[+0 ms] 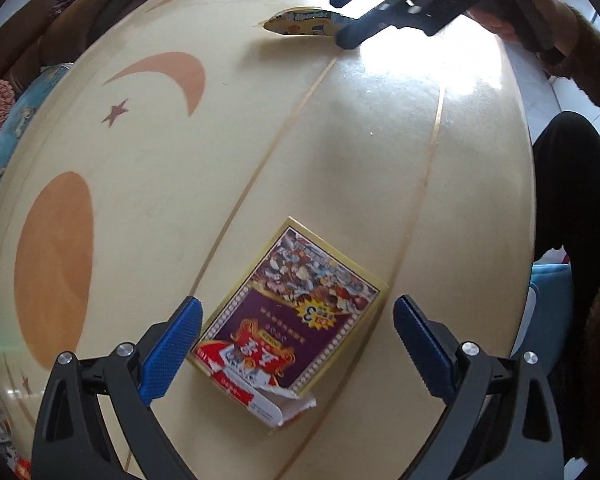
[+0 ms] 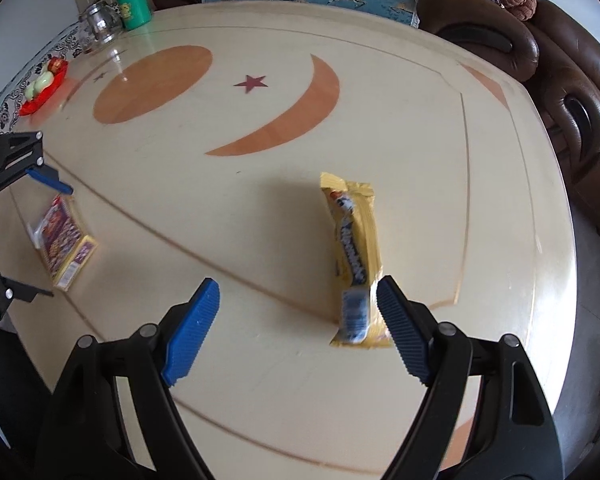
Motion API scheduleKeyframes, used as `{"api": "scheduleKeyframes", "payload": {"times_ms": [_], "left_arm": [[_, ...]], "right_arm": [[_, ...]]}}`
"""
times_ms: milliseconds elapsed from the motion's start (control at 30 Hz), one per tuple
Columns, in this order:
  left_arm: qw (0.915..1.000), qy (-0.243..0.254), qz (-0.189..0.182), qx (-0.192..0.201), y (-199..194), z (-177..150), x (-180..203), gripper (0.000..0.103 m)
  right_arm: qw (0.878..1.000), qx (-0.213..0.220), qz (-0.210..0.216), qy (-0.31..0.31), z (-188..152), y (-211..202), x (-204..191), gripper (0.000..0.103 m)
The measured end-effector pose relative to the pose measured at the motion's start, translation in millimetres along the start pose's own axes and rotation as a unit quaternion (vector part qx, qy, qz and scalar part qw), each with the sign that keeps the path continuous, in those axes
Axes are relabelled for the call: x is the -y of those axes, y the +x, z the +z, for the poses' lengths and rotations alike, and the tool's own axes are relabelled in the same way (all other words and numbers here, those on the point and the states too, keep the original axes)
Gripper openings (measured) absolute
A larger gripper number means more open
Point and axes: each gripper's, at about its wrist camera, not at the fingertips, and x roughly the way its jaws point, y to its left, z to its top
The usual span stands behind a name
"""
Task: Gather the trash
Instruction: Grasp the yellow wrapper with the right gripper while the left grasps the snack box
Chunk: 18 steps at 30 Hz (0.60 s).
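Note:
A torn card box (image 1: 288, 312), yellow-edged with purple and red print, lies flat on the cream table (image 1: 340, 140). My left gripper (image 1: 296, 344) hangs open just above the box, one blue finger on either side, pads clear of it. A yellow snack wrapper (image 2: 354, 256) lies lengthwise further along the table. My right gripper (image 2: 298, 328) stands open over the wrapper's near end, which sits close to the right-hand finger (image 2: 400, 328). The left wrist view also shows the wrapper (image 1: 300, 20) and the right gripper (image 1: 348, 12) at the top. The right wrist view shows the box (image 2: 66, 240) at far left.
A green bottle (image 2: 132, 0), a glass jar (image 2: 100, 24) and a red tray of fruit (image 2: 44, 84) stand at the table's far left corner. A brown sofa (image 2: 560, 60) wraps the far side. A person's dark trouser leg (image 1: 572, 200) is beside the table edge.

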Motion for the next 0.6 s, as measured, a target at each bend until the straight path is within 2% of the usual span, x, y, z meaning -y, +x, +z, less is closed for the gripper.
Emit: {"api": "scheduleKeyframes", "payload": {"times_ms": [167,433,600], "left_arm": [[0.9997,0.007,-0.02,-0.01,14,2,-7,0.096],[0.9996,0.006,-0.026,0.014,11,-7,-12,0.095],[0.9995,0.002,-0.021,0.024,-3,-20,-11,0.079]], "right_arm": [[1.0,-0.004,-0.002,0.005,6,10,9,0.079],[1.0,-0.021,0.005,0.007,5,27,12,0.079],[1.0,-0.021,0.006,0.004,3,30,9,0.07]]}}
